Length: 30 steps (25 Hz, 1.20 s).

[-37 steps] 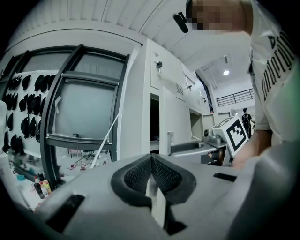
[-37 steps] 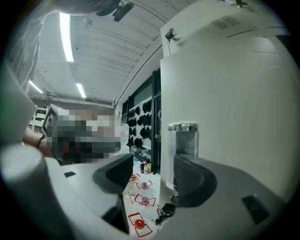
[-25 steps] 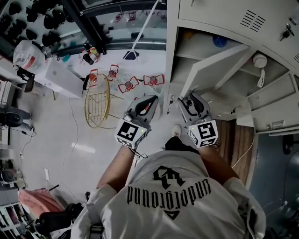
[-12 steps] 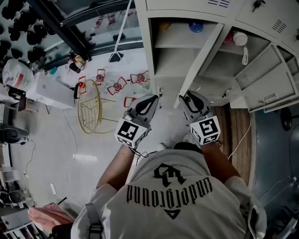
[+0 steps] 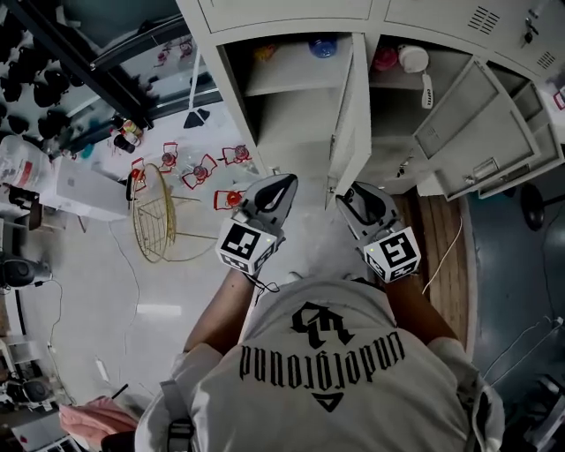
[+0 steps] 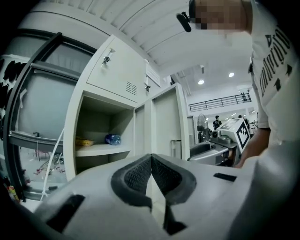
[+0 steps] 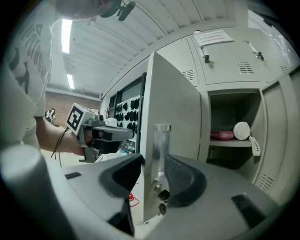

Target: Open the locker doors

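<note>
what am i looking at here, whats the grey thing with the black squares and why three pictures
A person holds a hand tool with tongs in each hand. The marker cubes are part of those tools. The top-down picture comes from a camera on the person's head, facing grey lockers. The other two come from cameras riding on each tool. The left tongs are shut and empty. The right tongs straddle the edge of an open locker door by its handle; their jaws have just been opening. A blue bottle lies on a shelf.
</note>
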Available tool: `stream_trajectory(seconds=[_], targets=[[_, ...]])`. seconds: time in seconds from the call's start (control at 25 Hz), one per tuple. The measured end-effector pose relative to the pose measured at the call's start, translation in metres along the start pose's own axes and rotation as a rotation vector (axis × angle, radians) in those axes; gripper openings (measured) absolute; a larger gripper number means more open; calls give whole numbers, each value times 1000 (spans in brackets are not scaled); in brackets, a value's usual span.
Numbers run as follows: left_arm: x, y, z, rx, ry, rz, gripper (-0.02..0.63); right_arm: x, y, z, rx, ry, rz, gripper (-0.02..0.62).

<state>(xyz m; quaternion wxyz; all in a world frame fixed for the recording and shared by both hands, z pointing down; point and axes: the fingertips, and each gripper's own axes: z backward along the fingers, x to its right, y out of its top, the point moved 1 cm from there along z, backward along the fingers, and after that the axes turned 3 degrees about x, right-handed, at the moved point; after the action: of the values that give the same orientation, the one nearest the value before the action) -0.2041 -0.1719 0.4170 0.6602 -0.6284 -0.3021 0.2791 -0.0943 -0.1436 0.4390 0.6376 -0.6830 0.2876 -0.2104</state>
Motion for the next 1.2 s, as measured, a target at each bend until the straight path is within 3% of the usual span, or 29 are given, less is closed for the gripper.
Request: stream_trajectory(seconds=[0.28,0.72,1.2], targets=[[41,0,-50,-6,27,2,8,58,-11,58,-11,25,16,80],[99,3,-95,-30,104,-25,8,137,-19,95,22,126,38,69],[129,1,-79,-58,249,-30,8,126,-18,92,38,272,61,60]])
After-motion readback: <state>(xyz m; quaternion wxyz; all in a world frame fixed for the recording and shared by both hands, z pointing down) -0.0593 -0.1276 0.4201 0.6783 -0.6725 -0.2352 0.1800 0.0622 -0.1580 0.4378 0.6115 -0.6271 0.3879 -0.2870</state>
